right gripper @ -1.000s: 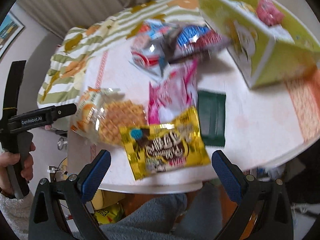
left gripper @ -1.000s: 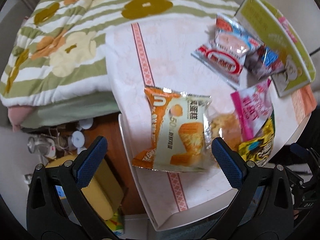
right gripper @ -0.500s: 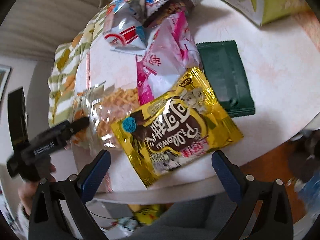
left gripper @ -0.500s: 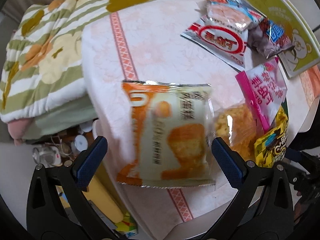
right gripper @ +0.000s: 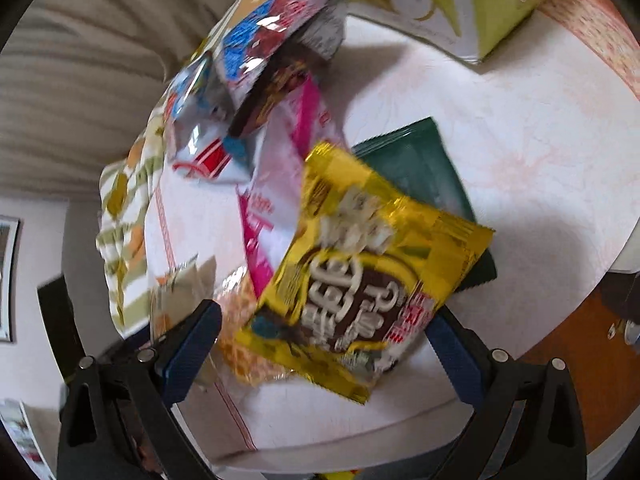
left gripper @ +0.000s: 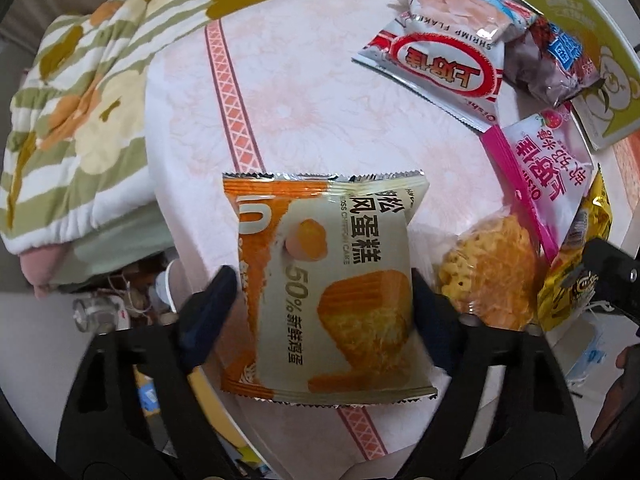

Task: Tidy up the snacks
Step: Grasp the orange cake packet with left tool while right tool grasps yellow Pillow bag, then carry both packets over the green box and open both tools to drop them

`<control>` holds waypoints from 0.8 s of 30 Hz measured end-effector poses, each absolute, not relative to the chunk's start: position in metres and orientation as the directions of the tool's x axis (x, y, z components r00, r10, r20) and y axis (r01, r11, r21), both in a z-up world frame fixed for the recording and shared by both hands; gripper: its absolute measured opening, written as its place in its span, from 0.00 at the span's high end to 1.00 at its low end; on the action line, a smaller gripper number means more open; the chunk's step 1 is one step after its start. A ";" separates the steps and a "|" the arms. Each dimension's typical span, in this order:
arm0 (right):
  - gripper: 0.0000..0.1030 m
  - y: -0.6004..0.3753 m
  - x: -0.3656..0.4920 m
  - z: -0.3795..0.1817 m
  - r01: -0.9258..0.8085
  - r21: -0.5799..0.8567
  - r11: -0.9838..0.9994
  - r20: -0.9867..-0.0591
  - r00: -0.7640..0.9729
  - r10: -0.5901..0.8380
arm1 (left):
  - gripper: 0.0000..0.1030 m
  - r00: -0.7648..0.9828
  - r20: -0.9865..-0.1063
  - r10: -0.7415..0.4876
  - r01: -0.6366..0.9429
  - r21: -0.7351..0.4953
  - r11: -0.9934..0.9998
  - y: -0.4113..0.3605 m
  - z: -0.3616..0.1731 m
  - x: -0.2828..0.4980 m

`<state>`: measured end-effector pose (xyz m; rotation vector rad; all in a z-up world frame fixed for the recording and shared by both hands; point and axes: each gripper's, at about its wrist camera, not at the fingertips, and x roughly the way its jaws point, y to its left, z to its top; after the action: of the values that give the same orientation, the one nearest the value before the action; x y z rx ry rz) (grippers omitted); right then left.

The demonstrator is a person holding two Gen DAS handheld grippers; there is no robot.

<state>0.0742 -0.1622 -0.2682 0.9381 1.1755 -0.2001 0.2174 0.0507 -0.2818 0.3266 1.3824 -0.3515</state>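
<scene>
Between the left gripper (left gripper: 320, 308) fingers, cake packet (left gripper: 326, 280) stands lengthwise.

snack pile (left gripper: 496, 92) crowds the right; bare tablecloth (left gripper: 320, 92) lies left.

1. My table (left gripper: 304, 92) has a pale pink cloth with a salmon lattice stripe running down it.
2. A quilt (left gripper: 80, 92) with green stripes and big yellow and orange flowers sits bunched at the far left, partly draped over the table's edge.
3. There's floor clutter (left gripper: 104, 308) under the table's left side, including a small glass jar.
4. A framed picture (right gripper: 8, 280) hangs on the left wall.
5. There's a beige curtain (right gripper: 80, 60) behind it all.
</scene>
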 end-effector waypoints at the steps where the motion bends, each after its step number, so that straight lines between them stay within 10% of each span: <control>1: 0.05 -0.165 0.076 -0.270 0.593 0.519 0.616 -0.852 0.413 0.322 | 0.30 0.141 -0.988 -0.056 0.426 0.009 0.905 0.051 -0.284 0.217; 24: 0.37 -0.165 0.069 -0.247 0.526 0.553 0.646 -0.828 0.433 0.357 | 0.41 0.264 -0.961 -0.084 0.371 0.021 0.929 0.063 -0.224 0.198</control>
<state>0.0690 -0.1646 -0.2466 0.9158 1.1625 -0.1264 0.1978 0.0631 -0.2242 0.2624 1.2705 -0.3120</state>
